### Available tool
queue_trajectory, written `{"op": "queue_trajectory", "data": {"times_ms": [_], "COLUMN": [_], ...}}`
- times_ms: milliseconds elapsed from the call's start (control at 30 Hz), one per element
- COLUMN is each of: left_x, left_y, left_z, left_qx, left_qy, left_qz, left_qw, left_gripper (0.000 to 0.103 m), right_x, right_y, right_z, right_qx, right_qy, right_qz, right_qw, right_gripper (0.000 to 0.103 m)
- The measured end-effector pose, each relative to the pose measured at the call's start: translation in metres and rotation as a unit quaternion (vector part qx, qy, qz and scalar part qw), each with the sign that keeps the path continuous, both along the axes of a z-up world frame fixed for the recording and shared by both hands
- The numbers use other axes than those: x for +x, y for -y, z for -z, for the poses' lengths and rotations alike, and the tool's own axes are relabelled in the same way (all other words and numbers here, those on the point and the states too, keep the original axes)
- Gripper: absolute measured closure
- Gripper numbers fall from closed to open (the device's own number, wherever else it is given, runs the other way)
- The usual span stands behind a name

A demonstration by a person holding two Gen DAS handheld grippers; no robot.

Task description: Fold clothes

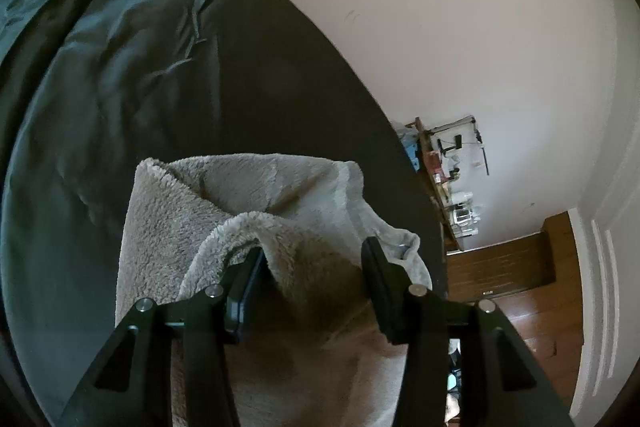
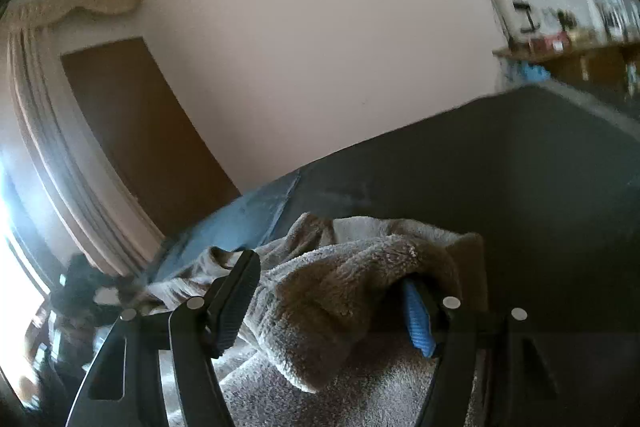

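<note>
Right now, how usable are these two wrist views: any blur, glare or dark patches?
Left wrist view: sharp, strong fisheye bending, the fleece garment clear, the dark bed cover underexposed. Right wrist view: motion blur on the shelf, blown-out window glare at lower left, the fleece fairly sharp.

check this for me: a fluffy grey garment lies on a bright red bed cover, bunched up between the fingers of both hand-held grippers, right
Not quite: the bed cover is dark teal, not bright red, as the left wrist view shows. The rest stands: the fluffy grey garment lies on it, bunched between the fingers of the left hand-held gripper and the right hand-held gripper.
</note>
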State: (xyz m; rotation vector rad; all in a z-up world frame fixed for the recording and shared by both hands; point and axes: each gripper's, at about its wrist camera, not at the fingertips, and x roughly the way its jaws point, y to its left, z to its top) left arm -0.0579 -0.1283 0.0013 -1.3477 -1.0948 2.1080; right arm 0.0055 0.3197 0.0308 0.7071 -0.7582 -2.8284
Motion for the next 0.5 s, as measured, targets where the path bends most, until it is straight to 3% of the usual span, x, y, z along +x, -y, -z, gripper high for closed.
{"op": "queue_trajectory", "data": {"times_ms": [133,233,300,433,500], "left_x": [-0.002,0.005,0.014,0.022,0.028], "left_y": [0.011,0.021,0.029,0.034,0.023], "left_z": [-0.004,-0.016,-0.027,-0.035,-0.041], "left_qx": [0.046,0.068,0.058,0.036,-0.049], "left_qy": [0.01,-0.007,-0.033,-0.044,-0.067], "left_qz": [-0.01,-0.027,-0.058,-0.057,-0.04], "left_qw": [0.9989,0.9973,0.996,0.9967,0.9958], "left_gripper": [0.045,0.023,0.019,0.017,0.017], "right_x": [0.007,0.016,0.023,0.032,0.033], "right_y": [-0.009,-0.016,-0.023,-0.046,-0.049], "right_z": [-0.003,-0.009,-0.011,-0.009,-0.008], "right_qx": [-0.009,-0.019,-0.03,-0.071,-0.074], "right_qy": [-0.016,-0.039,-0.052,-0.058,-0.055], "right_qz": [0.009,0.018,0.039,0.081,0.091], "right_qw": [1.0,0.999,0.997,0.992,0.992], "right_gripper": [0.035,0.031,0.013,0.013,0.013]}}
